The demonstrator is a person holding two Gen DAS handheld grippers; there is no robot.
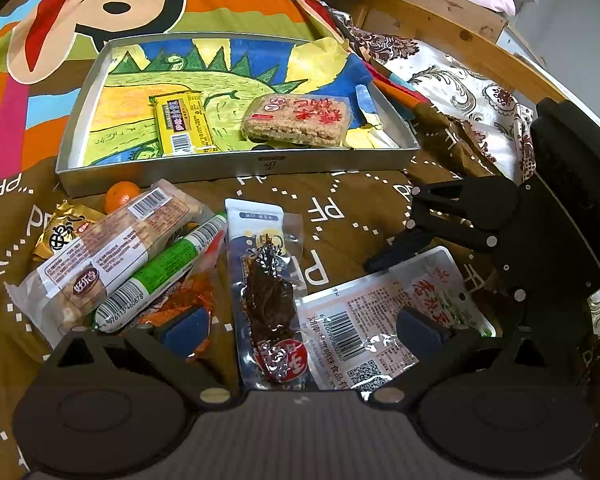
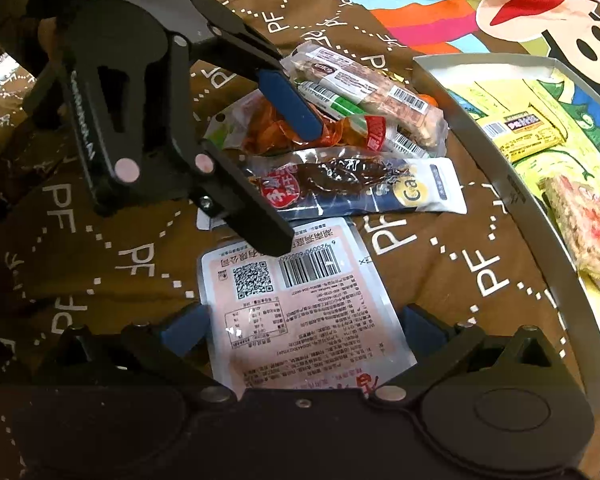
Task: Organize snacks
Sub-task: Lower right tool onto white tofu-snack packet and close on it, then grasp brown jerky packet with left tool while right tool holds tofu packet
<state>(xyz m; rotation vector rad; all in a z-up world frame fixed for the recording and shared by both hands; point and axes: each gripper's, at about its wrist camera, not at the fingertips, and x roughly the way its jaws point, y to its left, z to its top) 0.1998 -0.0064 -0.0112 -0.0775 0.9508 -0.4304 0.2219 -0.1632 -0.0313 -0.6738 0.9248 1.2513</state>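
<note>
A silver tray [image 1: 236, 168] lined with a dinosaur drawing holds a yellow bar [image 1: 184, 124] and a rice cracker pack [image 1: 300, 120]. Loose snacks lie on the brown bedspread in front of it. They are a dark jerky packet [image 1: 272, 300], a pink flat packet [image 1: 380, 320], a green sausage [image 1: 164, 272], a long cake pack [image 1: 116, 248] and an orange packet [image 1: 192, 292]. My left gripper [image 1: 303, 328] is open over the jerky packet. My right gripper [image 2: 304, 330] is open, its pads either side of the pink flat packet [image 2: 300, 312]. Neither holds anything.
A tangerine [image 1: 120, 196] and a gold-wrapped sweet [image 1: 64, 232] sit by the tray's near left corner. The two grippers are close together over the pile. A wooden bed frame [image 1: 440, 16] and floral cloth [image 1: 460, 84] lie beyond the tray on the right.
</note>
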